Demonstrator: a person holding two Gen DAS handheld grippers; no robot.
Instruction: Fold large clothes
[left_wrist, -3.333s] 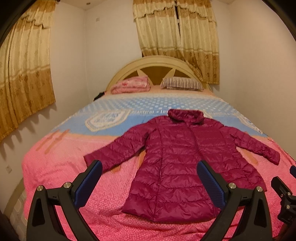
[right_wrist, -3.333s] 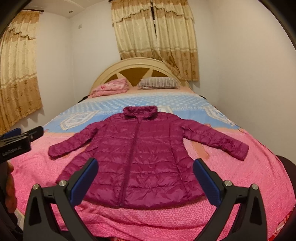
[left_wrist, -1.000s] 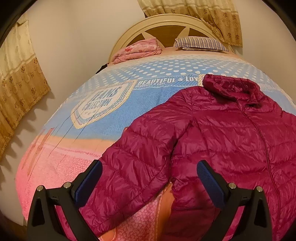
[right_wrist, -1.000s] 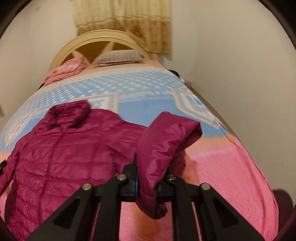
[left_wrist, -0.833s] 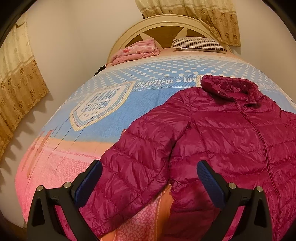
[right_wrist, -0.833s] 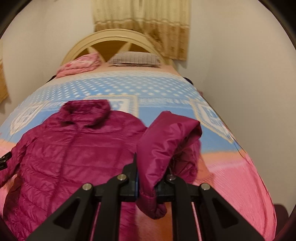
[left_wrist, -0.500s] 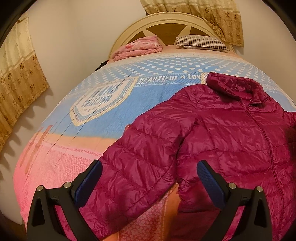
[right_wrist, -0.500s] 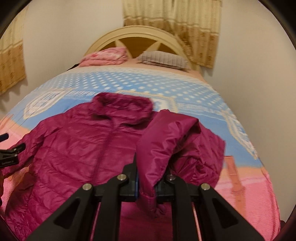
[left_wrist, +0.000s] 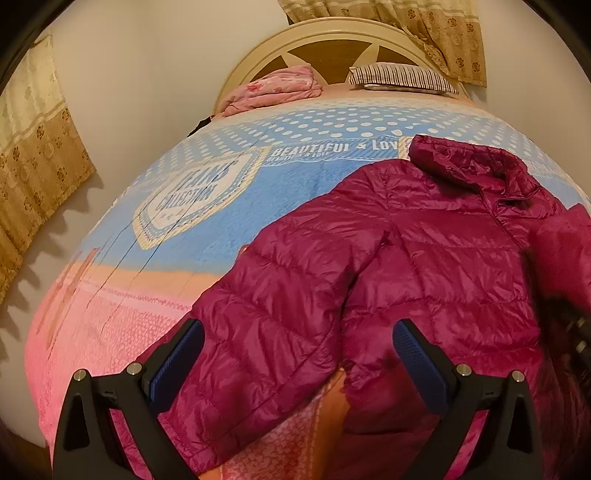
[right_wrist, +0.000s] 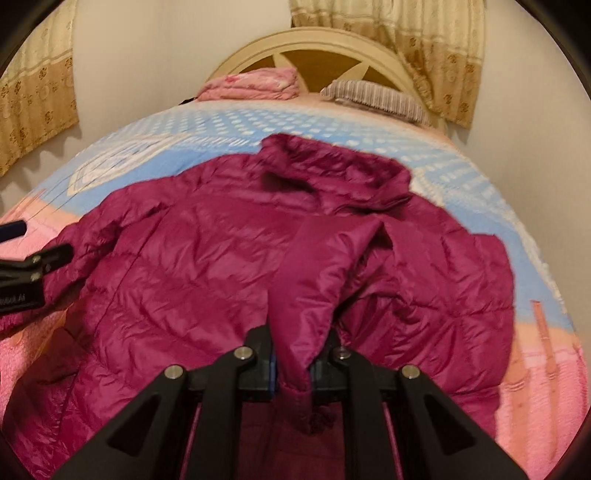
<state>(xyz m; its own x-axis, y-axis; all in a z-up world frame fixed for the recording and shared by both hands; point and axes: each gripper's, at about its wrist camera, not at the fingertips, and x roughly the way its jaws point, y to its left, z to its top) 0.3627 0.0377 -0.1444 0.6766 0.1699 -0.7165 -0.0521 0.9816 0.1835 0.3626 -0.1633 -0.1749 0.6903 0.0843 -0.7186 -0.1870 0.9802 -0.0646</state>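
Observation:
A magenta quilted puffer jacket (left_wrist: 424, 258) lies front up on the bed, collar toward the headboard; it also shows in the right wrist view (right_wrist: 192, 266). My left gripper (left_wrist: 297, 356) is open, its blue pads either side of the jacket's left sleeve (left_wrist: 266, 306), just above it. My right gripper (right_wrist: 291, 363) is shut on the right sleeve (right_wrist: 314, 280) near its cuff and holds it lifted over the jacket's body. The right sleeve and gripper show blurred at the right edge of the left wrist view (left_wrist: 565, 251). The left gripper shows at the left edge of the right wrist view (right_wrist: 33, 266).
The bed (left_wrist: 110, 295) has a pink and blue printed cover. A folded pink quilt (left_wrist: 273, 92) and a striped pillow (left_wrist: 402, 77) lie by the cream headboard (left_wrist: 332, 40). Walls close in on both sides, with gold curtains (left_wrist: 33, 147) on the left.
My right gripper has carried the right sleeve leftward, from beside the jacket to over its chest. My left gripper stays open over the left sleeve, barely shifted.

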